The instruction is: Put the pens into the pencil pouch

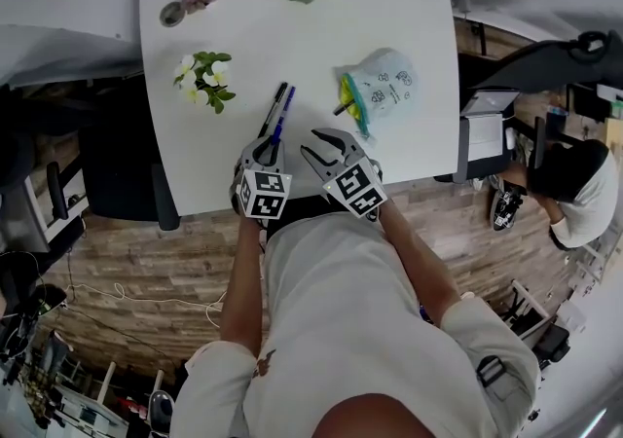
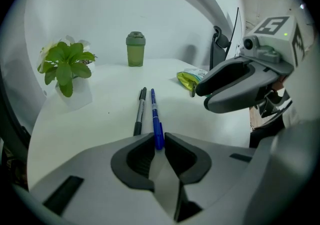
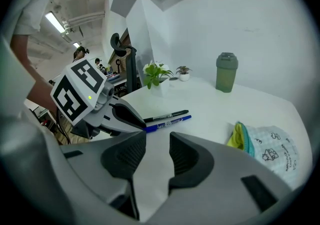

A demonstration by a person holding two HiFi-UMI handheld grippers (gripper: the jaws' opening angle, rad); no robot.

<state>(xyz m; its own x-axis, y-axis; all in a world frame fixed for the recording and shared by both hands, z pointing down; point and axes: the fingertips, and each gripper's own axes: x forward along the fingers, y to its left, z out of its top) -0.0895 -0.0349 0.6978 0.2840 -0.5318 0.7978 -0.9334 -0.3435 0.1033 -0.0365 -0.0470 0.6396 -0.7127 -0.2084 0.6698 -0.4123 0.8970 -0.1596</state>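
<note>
Black pen (image 2: 139, 111) lies free on the white table (image 1: 190, 159), just left of the blue pen (image 2: 154, 111). The two are near parallel, long axes running away from the person

Left gripper (image 2: 158, 140): jaws drawn narrow, pinching the blue pen's near end. The rest of the pen points ahead off the tips

Right gripper (image 3: 157, 144): jaws partly apart, nothing between them, close beside the left one

Pencil pouch (image 1: 384, 84): right of the pens, well apart, yellow-lined mouth turned toward them

Judgement: the pen must go rightward, far end first into that mouth; the right gripper is nearer the pouch, placed to steady it
</note>
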